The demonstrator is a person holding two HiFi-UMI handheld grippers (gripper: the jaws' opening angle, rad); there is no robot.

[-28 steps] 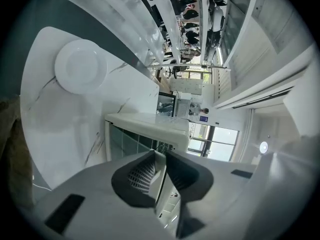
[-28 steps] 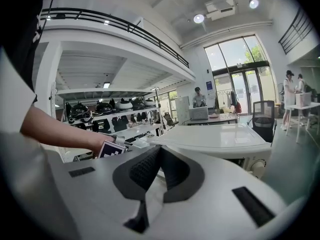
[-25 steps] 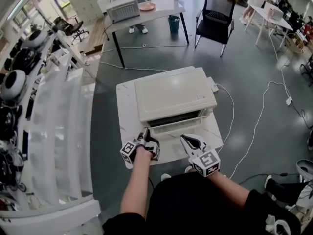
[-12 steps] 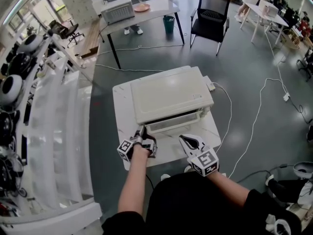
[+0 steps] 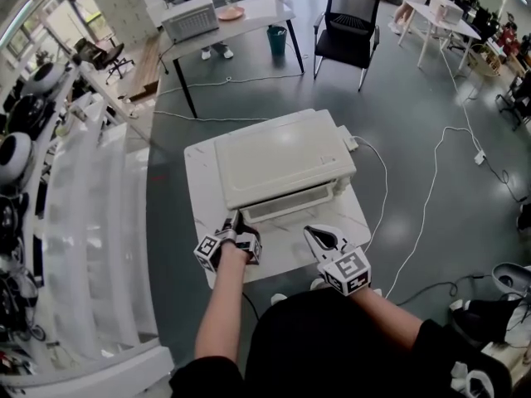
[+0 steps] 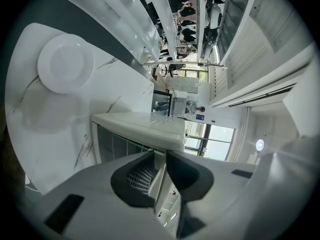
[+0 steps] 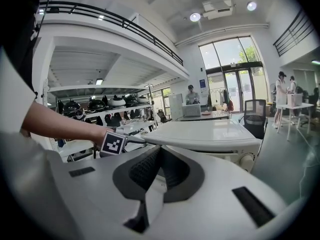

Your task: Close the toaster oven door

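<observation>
A cream toaster oven [image 5: 282, 160] stands on a small white marble table [image 5: 199, 214]. Its door [image 5: 286, 207] is tilted up, almost against the front. My left gripper [image 5: 236, 219] is at the door's left front corner. In the left gripper view, the narrow jaws of the left gripper [image 6: 161, 156] hold a thin white edge just below the glass door [image 6: 117, 144]. My right gripper [image 5: 309, 232] hovers over the table's front right, apart from the oven. There its tips [image 7: 159, 151] meet with nothing between them, and the oven [image 7: 210, 134] lies ahead.
The oven's white cable [image 5: 377, 181] trails off the table's right side onto the grey floor. White shelving [image 5: 91, 222] runs along the left. A black chair [image 5: 347, 23] and a table with another oven [image 5: 191, 19] stand behind. A round white disc [image 6: 65, 64] sits on the marble.
The oven door has swung up from partly open to nearly closed. My left gripper rose with its left corner. The right gripper stayed in place.
</observation>
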